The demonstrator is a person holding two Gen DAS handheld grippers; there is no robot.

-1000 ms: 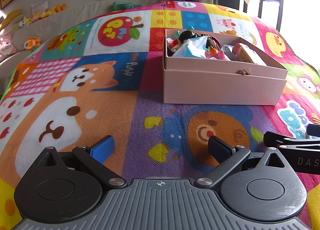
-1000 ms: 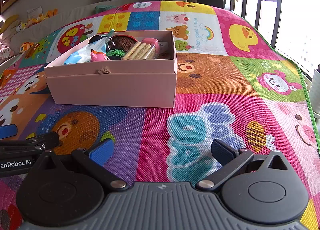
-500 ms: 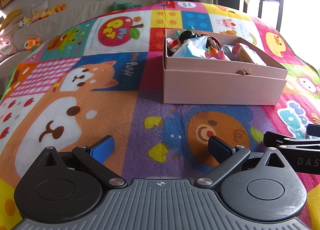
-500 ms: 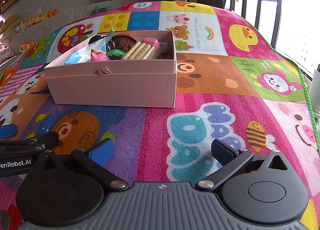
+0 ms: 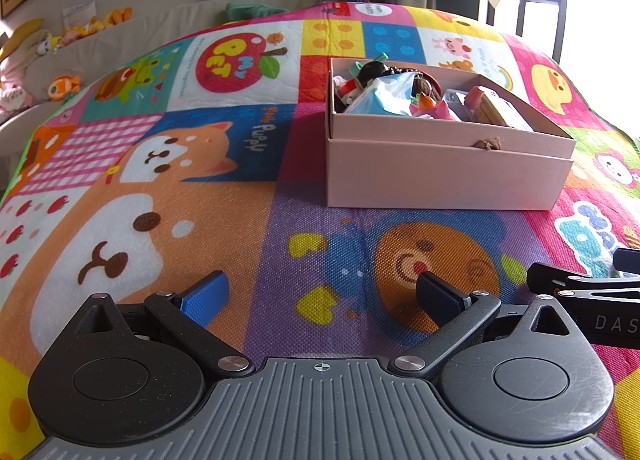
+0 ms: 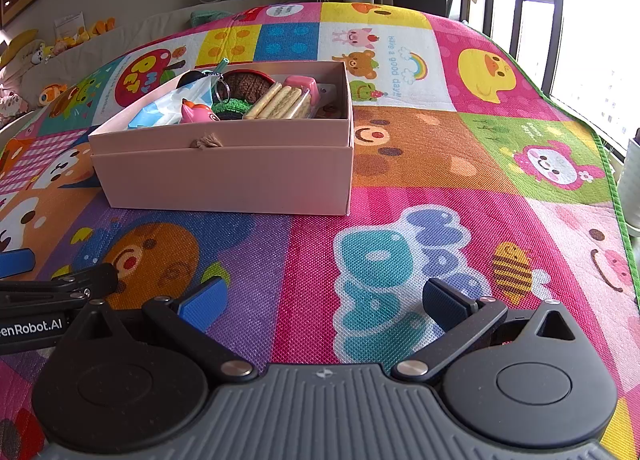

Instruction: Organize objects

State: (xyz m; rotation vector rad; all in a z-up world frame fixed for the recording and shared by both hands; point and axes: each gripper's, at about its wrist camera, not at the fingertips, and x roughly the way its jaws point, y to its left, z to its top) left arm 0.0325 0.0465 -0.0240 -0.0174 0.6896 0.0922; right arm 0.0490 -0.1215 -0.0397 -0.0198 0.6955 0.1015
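Note:
A pink cardboard box (image 5: pixel 444 176) (image 6: pixel 224 180) sits on a colourful play mat. It holds several small items: a light blue packet (image 6: pixel 172 106), a pink toy (image 6: pixel 198 111), a brown crocheted piece (image 6: pixel 246 86), and biscuit sticks (image 6: pixel 280 102). My left gripper (image 5: pixel 320 294) is open and empty, low over the mat in front of the box. My right gripper (image 6: pixel 322 300) is open and empty, to the right of the left one. Each gripper shows at the edge of the other's view.
The play mat (image 6: pixel 420 164) covers the surface, with its green edge (image 6: pixel 612 180) at the right. Soft toys (image 5: pixel 64 86) line a ledge at the far left. A window (image 6: pixel 592 20) is at the right.

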